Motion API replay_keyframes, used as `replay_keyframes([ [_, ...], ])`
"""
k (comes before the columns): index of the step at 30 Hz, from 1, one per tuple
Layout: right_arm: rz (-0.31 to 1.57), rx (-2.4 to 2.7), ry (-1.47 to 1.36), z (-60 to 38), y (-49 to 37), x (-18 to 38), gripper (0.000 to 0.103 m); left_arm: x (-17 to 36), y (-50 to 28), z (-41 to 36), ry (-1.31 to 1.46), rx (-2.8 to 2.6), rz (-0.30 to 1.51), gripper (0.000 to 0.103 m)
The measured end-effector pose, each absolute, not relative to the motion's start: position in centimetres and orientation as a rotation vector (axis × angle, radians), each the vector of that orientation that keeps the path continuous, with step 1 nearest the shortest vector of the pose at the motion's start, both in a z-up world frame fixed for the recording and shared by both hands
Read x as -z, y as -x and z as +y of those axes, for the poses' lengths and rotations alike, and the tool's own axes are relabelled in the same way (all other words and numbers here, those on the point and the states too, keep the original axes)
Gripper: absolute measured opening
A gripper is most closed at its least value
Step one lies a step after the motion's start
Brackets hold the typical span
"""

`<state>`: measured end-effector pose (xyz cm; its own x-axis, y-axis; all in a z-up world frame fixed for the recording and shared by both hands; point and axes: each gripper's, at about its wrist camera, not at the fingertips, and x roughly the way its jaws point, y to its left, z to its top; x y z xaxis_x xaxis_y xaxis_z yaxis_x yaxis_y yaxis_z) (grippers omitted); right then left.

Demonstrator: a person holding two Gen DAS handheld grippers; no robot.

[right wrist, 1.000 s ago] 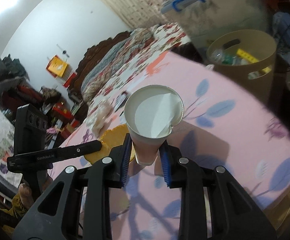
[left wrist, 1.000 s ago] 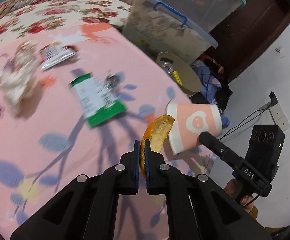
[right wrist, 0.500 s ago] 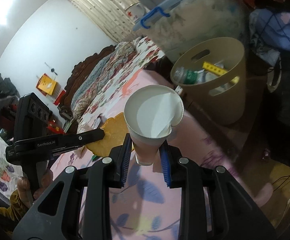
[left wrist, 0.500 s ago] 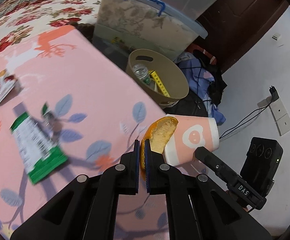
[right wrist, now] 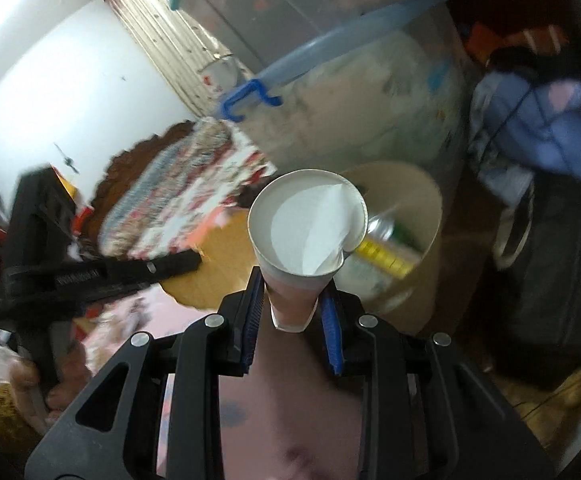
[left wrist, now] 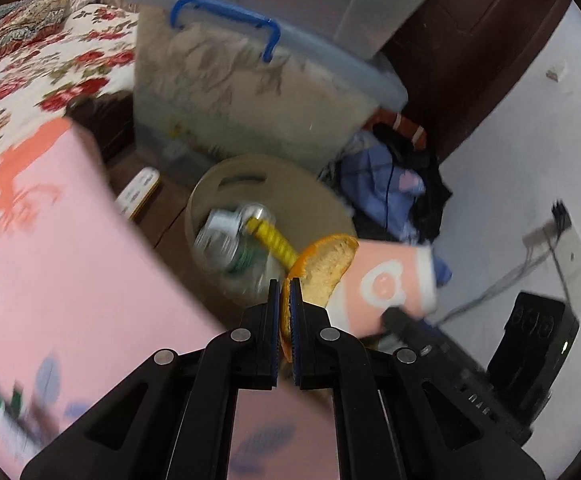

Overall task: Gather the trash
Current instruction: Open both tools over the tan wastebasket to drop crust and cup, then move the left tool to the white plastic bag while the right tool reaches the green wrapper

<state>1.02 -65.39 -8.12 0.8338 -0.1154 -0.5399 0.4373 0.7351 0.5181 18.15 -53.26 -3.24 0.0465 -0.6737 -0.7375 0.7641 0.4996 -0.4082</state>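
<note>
Both hands have swung off the worktop (left wrist: 70,240) toward the bin (left wrist: 318,196): left gripper (left wrist: 285,312) fingers pinch the peel (left wrist: 326,264), right gripper (right wrist: 292,304) clamps the cup (right wrist: 306,228). Dropping comes next.

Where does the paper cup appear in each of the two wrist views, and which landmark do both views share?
Left wrist view: the paper cup is right of centre, lying sideways, beside the orange peel.
Right wrist view: the cup is at centre, upright, mouth toward the camera, held in the right hand-held gripper.
Shared landmark: the beige bin, just behind the cup in both views.
</note>
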Motion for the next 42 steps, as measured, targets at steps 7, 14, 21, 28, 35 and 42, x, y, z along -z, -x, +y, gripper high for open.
replay_keyframes([
  [7,0.644,0.448,-0.638,-69.7,-5.0,10.7,0.077,5.5,-19.9,-58.0,-0.068,1.067,1.087,0.036],
  [14,0.540,0.463,-0.743,-68.9,-1.5,10.3,0.076,3.6,-17.6,-50.3,-0.054,1.072,0.986,0.037],
  [21,0.518,0.334,-0.723,-64.1,-2.8,7.3,0.064,2.1,-16.2,-37.7,0.091,0.970,0.954,0.037],
  [28,0.647,0.090,-0.569,-54.6,-8.4,5.2,0.059,1.4,-17.9,-21.7,0.136,0.662,0.865,0.045],
  [35,0.846,-0.080,-0.552,-45.8,-14.9,8.3,0.063,4.5,-24.1,-13.6,0.275,0.453,0.965,0.077],
  [42,0.925,-0.068,-0.401,-39.0,-16.6,9.9,0.073,6.6,-27.1,-16.5,0.285,0.538,1.023,0.084],
])
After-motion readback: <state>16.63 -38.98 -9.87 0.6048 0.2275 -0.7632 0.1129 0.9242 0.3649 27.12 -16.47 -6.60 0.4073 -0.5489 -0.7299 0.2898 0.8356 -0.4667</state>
